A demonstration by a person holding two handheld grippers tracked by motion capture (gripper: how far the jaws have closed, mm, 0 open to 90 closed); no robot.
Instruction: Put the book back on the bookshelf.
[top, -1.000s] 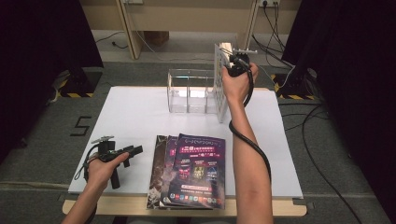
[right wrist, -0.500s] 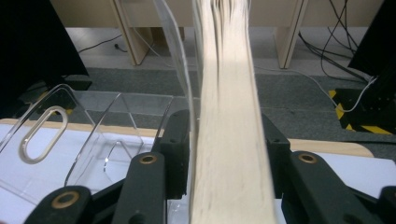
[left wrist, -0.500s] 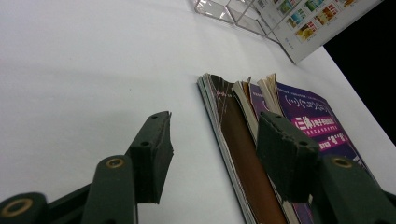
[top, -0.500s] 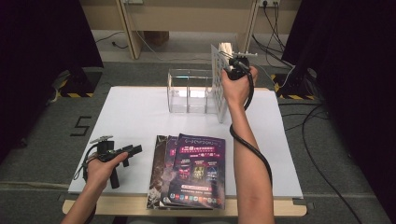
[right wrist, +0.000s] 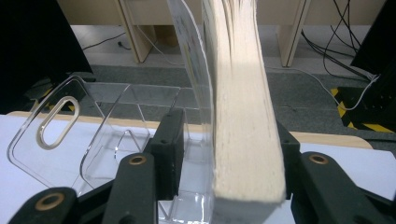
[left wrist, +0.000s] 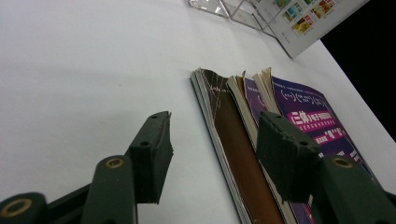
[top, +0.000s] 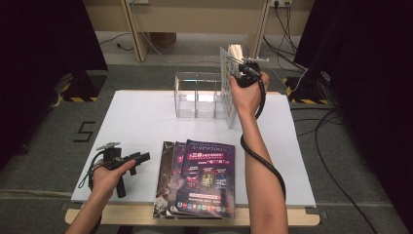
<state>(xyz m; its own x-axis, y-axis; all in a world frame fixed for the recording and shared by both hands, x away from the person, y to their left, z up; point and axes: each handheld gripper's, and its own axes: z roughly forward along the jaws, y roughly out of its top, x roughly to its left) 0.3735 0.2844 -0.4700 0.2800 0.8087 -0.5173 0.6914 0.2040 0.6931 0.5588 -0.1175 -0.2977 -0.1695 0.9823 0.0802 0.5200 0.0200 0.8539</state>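
I'm easing the right gripper point(top: 242, 68) fingers off the book point(right wrist: 245, 116) in the clear rack point(top: 197, 95) at the table's far edge — spread, just opening; the left gripper point(top: 139, 158) is idling, its fingers spread too.

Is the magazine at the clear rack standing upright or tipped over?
Upright: the magazine stands on edge at the clear rack's right end.

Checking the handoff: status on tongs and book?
Right tongs just opening, thick book still between them, upright in clear rack. Left tongs open, idle beside magazines. Nothing obstructing.
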